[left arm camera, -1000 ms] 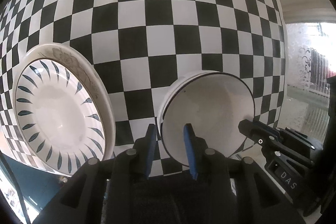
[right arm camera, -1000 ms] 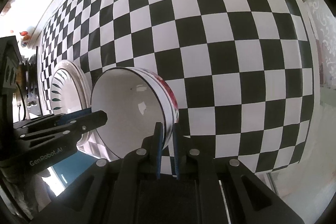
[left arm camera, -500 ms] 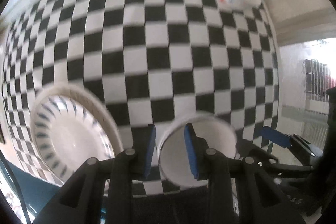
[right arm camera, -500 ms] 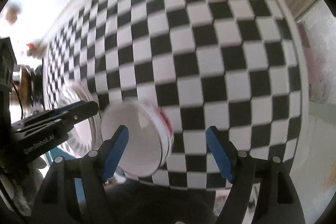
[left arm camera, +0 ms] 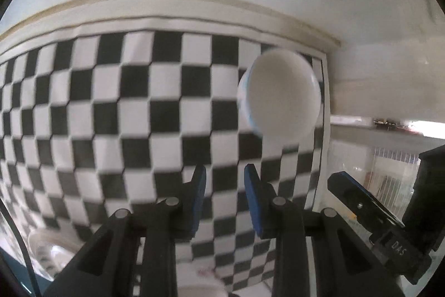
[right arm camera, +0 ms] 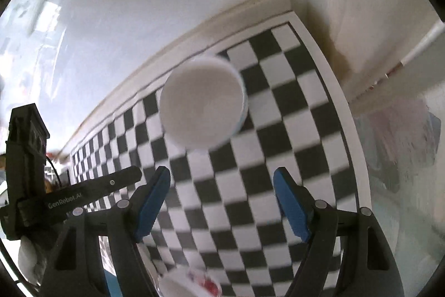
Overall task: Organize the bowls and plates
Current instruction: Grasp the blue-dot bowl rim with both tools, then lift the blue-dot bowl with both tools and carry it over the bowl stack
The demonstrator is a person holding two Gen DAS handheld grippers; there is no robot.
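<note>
The fingers (right arm camera: 290,209) of the right gripper (right arm camera: 222,208) stand wide apart and empty, having let go of the red-patterned bowl (right arm camera: 192,283) they pinched a second ago; it now sits at the bottom edge. The left gripper (left arm camera: 224,194) fingers (left arm camera: 198,194) keep a narrow gap, holding nothing. Both cameras have lifted toward the white bowl (left arm camera: 279,93) near the table's (left arm camera: 111,116) far right corner. Two bowls and one plate stack (left arm camera: 47,255) show. Checkered cloth between the bowls lies open.
</note>
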